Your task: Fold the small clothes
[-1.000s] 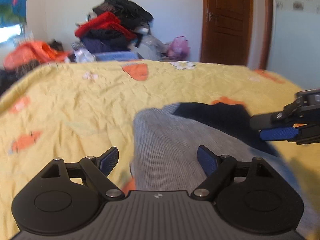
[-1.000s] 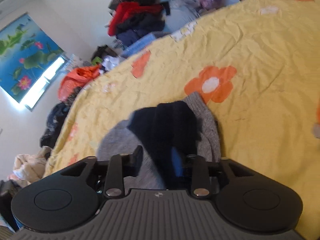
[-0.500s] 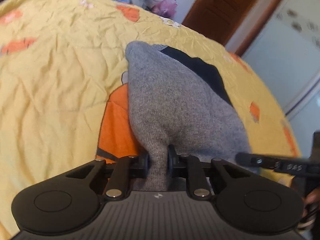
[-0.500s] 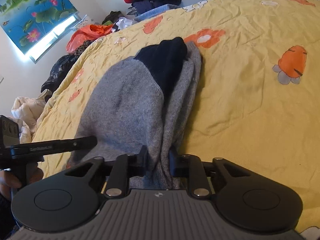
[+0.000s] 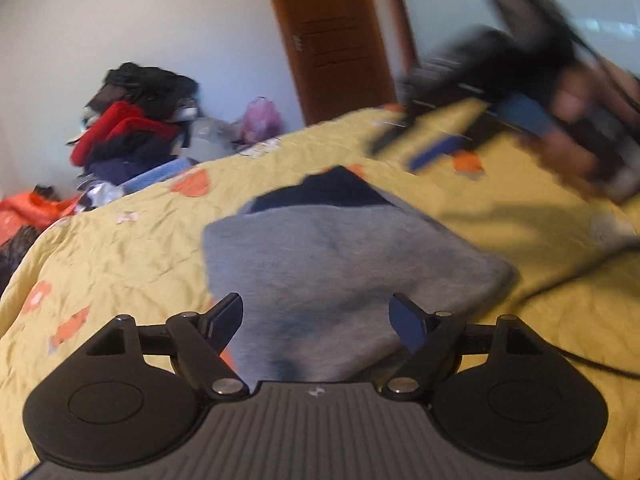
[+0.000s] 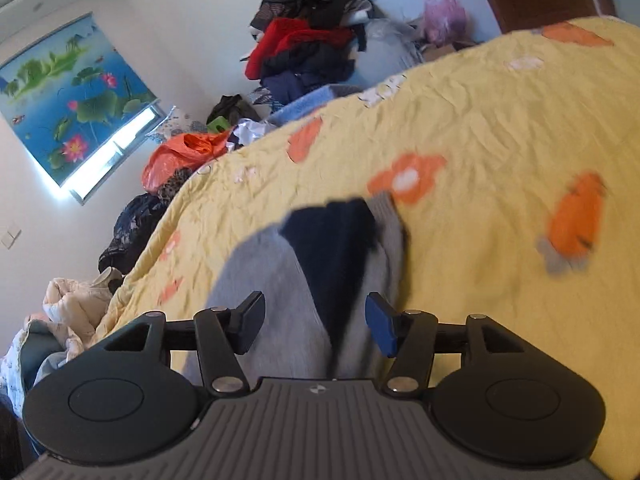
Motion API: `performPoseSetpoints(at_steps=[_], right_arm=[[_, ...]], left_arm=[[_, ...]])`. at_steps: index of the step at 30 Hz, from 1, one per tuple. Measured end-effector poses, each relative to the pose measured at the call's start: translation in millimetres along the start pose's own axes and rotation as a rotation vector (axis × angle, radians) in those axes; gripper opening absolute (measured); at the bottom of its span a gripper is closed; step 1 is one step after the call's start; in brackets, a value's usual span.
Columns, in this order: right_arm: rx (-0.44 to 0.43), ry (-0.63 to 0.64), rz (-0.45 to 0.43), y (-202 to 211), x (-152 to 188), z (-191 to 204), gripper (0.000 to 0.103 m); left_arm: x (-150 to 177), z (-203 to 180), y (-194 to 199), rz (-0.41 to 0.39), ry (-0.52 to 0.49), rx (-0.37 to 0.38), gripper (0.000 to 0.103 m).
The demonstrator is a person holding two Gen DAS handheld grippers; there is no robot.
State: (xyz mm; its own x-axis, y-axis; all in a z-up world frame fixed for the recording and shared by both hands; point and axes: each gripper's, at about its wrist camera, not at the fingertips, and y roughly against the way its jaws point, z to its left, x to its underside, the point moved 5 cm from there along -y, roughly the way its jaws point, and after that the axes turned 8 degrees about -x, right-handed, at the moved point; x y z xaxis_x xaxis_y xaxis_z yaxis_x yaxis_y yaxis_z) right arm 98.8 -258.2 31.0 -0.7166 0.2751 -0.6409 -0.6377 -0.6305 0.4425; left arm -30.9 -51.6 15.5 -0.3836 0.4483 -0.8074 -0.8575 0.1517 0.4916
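Left wrist view: the left gripper is being held with its jaws spread wide, having just been opening, and nothing is being pinched between the blue pads. A grey garment is lying flat on the yellow bedspread directly beyond the fingertips, its near edge running under the gap between the jaws without being pressed by either pad. A dark navy part is showing at the far end of the garment. Further right, the right gripper is being carried above the bedspread by a hand; both are heavily blurred. Against the far wall, a pile of clothes is being seen left of a brown door.

Right wrist view: the right gripper is likewise being held released, its jaws having just been opening, with the pads standing apart on either side of the garment and not clamping it. The navy part is lying folded over the grey fabric, running from between the jaws toward the far end. The bedspread, printed with orange flowers, is extending beyond it. At the far edge, the pile of clothes is being shown against the wall, with an orange bag lower left and a window blind printed with lotus flowers on the left wall.
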Motion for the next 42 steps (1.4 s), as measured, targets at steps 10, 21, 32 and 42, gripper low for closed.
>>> performPoseSetpoints(at_steps=[10,21,32,42], right_arm=[[0.12,0.262,0.235,-123.2,-11.9,5.5,0.039],[0.027,0.219,0.063,-24.7,12.1,26.1,0.048],[0.458,0.307,0.178,180.0,140.7,-9.4,0.058],[0.821,0.523,0.109,276.2,120.2,3.2,0.074]], left_arm=[[22.9,13.2,-42.4,0.163,0.143,0.162,0.081],[30.6,23.3,-8.9,0.072,0.207,0.097,0.08],[87.5,78.0,11.9,0.233,0.375,-0.096,0.084],[75.5,127.8,36.7,0.173,0.227,-0.236,0.092]])
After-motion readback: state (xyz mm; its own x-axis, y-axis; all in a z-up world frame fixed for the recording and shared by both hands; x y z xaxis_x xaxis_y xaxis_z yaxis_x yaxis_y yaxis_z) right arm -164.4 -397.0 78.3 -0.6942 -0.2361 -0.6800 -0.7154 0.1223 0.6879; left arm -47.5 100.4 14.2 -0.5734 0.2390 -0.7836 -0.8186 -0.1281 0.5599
